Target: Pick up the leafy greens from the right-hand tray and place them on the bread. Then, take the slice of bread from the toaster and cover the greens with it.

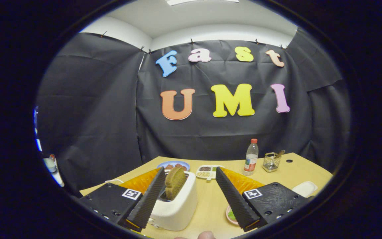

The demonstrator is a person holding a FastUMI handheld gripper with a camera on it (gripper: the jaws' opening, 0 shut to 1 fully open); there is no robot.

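Note:
My gripper (191,194) is open, its two fingers spread wide above the wooden table (290,174). A white toaster (177,207) stands between the fingers, close against the left finger (148,199). A brown slice of bread (175,182) sticks upright out of its slot, near the left finger's tip. Nothing is held. A pink plate (229,216) with something green on it peeks out by the right finger (234,200), mostly hidden. Whether bread lies on that plate I cannot tell.
Beyond the toaster sit a blue plate (173,165) with dark pieces and a white divided tray (207,172) of small foods. A plastic bottle (251,157) and a wire basket (272,161) stand at the back right. A white dish (305,188) lies right. A fingertip (206,235) shows below.

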